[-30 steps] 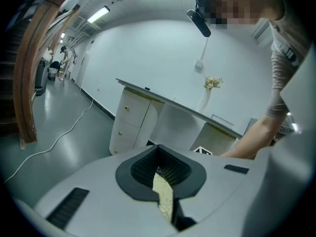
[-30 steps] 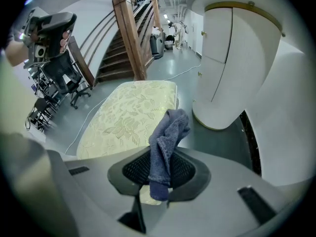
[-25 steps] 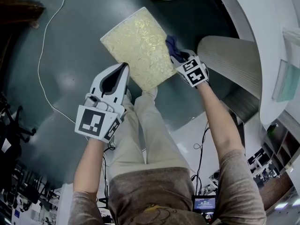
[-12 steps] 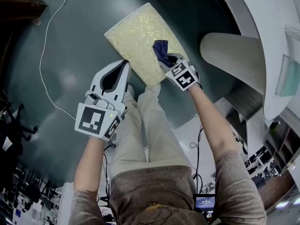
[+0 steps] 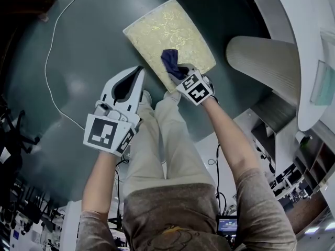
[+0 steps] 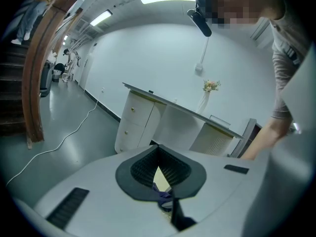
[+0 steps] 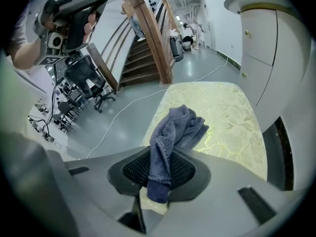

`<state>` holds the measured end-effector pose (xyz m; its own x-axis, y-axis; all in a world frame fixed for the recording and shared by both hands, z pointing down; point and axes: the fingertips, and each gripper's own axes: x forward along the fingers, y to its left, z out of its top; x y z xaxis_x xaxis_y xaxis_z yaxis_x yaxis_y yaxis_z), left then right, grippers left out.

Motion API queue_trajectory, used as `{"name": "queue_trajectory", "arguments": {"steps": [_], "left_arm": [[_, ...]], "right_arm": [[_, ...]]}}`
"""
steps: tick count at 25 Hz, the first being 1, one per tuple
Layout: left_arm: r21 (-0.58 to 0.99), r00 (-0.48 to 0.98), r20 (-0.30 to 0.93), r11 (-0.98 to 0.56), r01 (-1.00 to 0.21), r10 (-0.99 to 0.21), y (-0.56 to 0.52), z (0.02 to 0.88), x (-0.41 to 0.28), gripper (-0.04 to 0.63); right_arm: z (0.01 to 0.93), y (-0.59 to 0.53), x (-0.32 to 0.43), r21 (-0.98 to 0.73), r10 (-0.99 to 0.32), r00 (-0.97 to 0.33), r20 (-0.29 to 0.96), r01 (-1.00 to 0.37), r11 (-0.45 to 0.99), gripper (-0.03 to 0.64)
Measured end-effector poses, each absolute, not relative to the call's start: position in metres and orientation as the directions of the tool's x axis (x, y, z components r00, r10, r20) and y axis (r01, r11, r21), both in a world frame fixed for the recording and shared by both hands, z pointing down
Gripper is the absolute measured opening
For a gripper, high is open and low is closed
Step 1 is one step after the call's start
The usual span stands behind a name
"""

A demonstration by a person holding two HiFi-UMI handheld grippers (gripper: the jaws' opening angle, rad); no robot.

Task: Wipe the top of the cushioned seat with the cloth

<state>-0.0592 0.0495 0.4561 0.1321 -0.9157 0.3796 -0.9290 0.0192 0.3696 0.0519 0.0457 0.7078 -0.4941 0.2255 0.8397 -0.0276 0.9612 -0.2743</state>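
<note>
The cloth (image 7: 170, 132), a dark blue towelling rag, is sitting bunched between the jaws of our right claw (image 7: 159, 174), which is pinching it tight. 1 short end is poking back behind the pads and the larger loose end is spilling forward. That forward end is draping over the top of the cushioned seat (image 5: 170, 27), near the edge closest to us and toward the seat's right corner; it seems to be resting on the fabric, though we are not able to confirm contact. The seat is a pale gold square with a leafy pattern, and it is standing on the dark green floor (image 5: 84, 46) just ahead of our feet.

Our left claw (image 5: 139, 73) is hovering beside the seat's near-left edge, apart from it, with its jaws pressed together at the tips and nothing between them.

Farther out, a thin white cable (image 5: 47, 72) is trailing across the floor to our left. A white curved counter (image 7: 256, 43) with drawers is standing just beside the seat on the right. A wooden staircase (image 7: 148, 38) is rising beyond the seat.
</note>
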Motion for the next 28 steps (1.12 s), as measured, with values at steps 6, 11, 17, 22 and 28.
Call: {"name": "queue_trajectory", "arguments": {"steps": [6,11,17,22,28], "left_arm": [[0.371,0.113,0.378,0.038,-0.928,-0.919,0.066,0.456,-0.066,0.015],[0.371,0.101,0.380,0.052,-0.927,-0.919,0.077,0.458,-0.068,0.015],[0.376,0.104,0.380,0.051,-0.925,-0.919,0.081,0.457,-0.063,0.015],[0.367,0.085,0.382,0.066,-0.928,-0.920,0.077,0.452,-0.057,0.015],[0.341,0.066,0.365,0.067,-0.938,-0.929,0.058,0.438,-0.042,0.015]], "right_arm": [[0.708,0.070,0.044,-0.289,0.245,-0.497,0.832,-0.011,0.957,0.095],[0.709,0.091,0.039,-0.314,0.274,-0.497,0.823,0.005,0.949,0.095],[0.703,0.119,0.032,-0.373,0.328,-0.531,0.782,0.024,0.928,0.095],[0.685,0.114,0.035,-0.364,0.331,-0.558,0.761,0.054,0.930,0.095],[0.667,0.068,0.044,-0.302,0.284,-0.575,0.767,0.066,0.951,0.095]]}}
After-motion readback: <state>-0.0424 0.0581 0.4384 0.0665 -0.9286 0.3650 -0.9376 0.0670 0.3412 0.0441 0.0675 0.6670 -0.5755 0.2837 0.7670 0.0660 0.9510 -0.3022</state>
